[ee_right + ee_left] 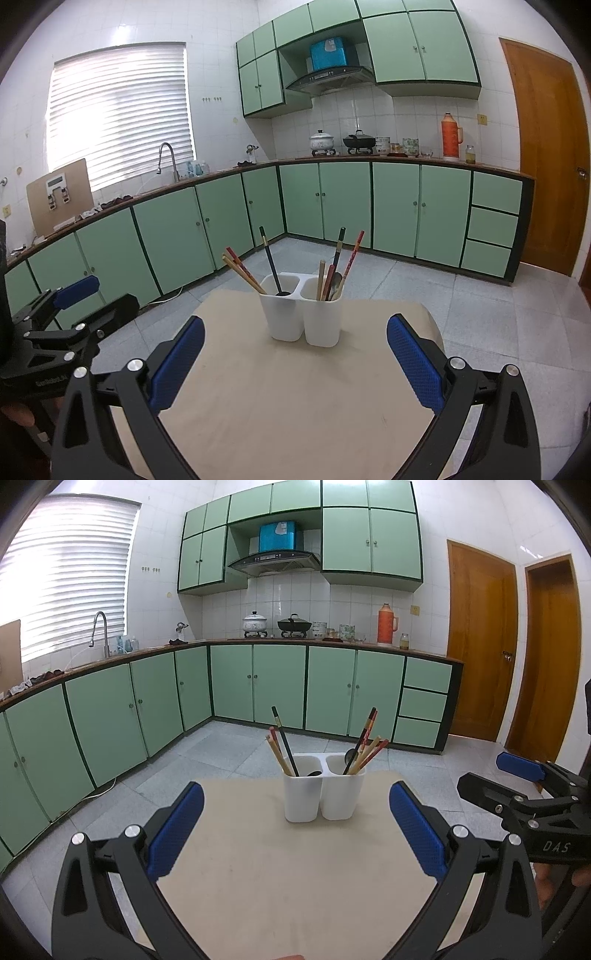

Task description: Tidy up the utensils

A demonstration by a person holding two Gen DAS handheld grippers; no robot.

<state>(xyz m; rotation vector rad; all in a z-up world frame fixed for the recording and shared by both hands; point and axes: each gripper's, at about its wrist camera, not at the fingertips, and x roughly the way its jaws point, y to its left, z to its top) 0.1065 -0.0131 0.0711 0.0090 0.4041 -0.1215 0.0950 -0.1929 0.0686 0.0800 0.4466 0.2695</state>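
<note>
A white two-compartment utensil holder (341,797) (321,326) stands on the far half of a beige tabletop (277,878) (295,398). Its left compartment holds wooden and red chopsticks (277,751) (242,271), one black chopstick and a dark spoon. Its right compartment holds several chopsticks (369,744) (349,258) and a spoon. My left gripper (296,790) (99,295) is open and empty, short of the holder on the left. Level with it on the right, my right gripper (295,326) (495,775) is also open and holds nothing.
The table is small, with grey tiled floor (229,749) beyond all its edges. Green kitchen cabinets (277,683) run along the back and left walls under a counter with pots and a thermos. Wooden doors (480,646) stand at the right. A person's fingers (546,882) grip the right handle.
</note>
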